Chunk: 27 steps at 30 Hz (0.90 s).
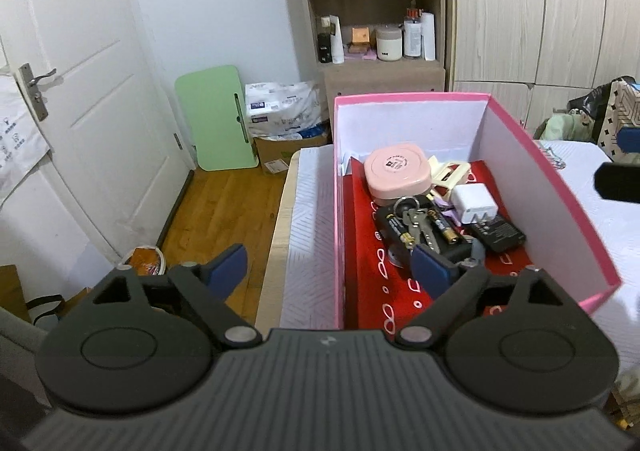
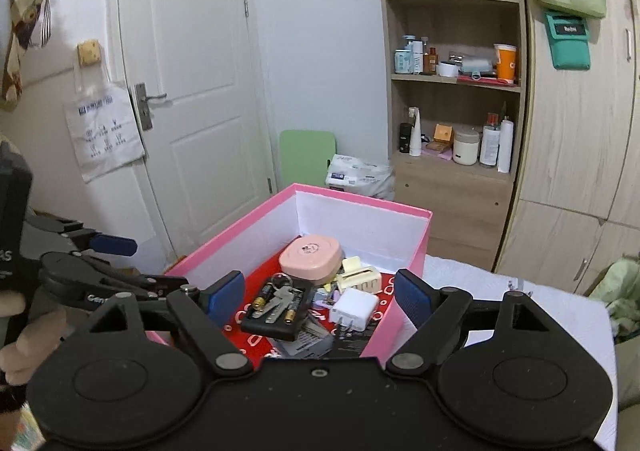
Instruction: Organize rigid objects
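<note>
A pink box with white inner walls and a red patterned floor stands on a white-covered bed. Inside lie a pink rounded case, a white charger plug, a black battery holder with keys on it, and a black flat pack. My left gripper hovers open over the box's near left wall, nothing between its fingers. My right gripper stands open above the box's near edge, also empty.
The bed cover ends at a wooden edge, with wood floor to the left. A white door, a green board, a stocked shelf unit and wardrobe doors stand beyond. A hand holds the left gripper.
</note>
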Tool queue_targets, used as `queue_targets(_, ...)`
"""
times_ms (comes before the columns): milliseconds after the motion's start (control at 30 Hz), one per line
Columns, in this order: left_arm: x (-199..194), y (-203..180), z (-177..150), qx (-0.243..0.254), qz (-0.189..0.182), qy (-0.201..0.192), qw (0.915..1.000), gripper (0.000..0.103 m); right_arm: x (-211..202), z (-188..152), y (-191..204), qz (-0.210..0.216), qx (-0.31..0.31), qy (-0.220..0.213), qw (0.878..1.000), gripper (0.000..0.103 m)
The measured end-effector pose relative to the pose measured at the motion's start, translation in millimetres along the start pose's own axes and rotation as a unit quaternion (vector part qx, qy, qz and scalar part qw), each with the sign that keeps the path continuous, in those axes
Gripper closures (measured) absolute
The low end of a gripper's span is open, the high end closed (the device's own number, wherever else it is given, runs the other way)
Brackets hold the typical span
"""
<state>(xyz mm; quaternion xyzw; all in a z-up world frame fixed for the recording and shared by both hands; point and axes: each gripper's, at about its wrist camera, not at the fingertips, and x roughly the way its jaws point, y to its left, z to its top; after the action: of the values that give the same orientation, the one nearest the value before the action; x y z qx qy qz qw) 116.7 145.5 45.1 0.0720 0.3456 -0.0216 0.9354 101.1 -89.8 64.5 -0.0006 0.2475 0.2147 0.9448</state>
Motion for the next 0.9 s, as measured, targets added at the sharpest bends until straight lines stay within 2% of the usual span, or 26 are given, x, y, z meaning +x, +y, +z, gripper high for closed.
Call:
queue_targets(67,-10,-4,-1,-0.004,0.001,-0.004,1.0,0.006,-6,-2,0,-0.001,0.008,-0.005,1.0,0.016)
queue_targets(200,-29,-14,-2,-0.014,-0.006,-0.007,0.9999,0.003,-22,-4,-3,-0.016,0.034,-0.017,0.999,0.0)
queue_targets(333,-43,-20,-7,-0.037,-0.025,-0.01,0.9989,0.0,-39,-7,-9,-0.036,0.068,-0.011,0.997,0.0)
queue_targets(400,-47,-24,-9,-0.045,-0.036,-0.008,0.9983,0.0,-47,-9,-10,-0.03,0.075,-0.003,0.997,0.0)
queue_targets(533,-48,-34,-12,-0.07,-0.045,0.016,0.9964,0.0,-66,-6,-10,-0.008,0.09,-0.013,0.996,0.0)
queue_targets(600,-49,-40,-14,-0.074,-0.052,0.021,0.9956,0.0,-76,-6,-8,-0.01,0.084,-0.023,0.996,0.0)
queue_targets(767,-52,-48,-22,-0.079,-0.047,0.02,0.9956,0.0,-91,-16,8,-0.053,0.031,-0.021,0.998,0.0)
queue_targets(900,-48,-46,-25,-0.091,-0.05,0.041,0.9938,0.0,-92,-21,18,-0.083,0.025,-0.009,0.996,0.0)
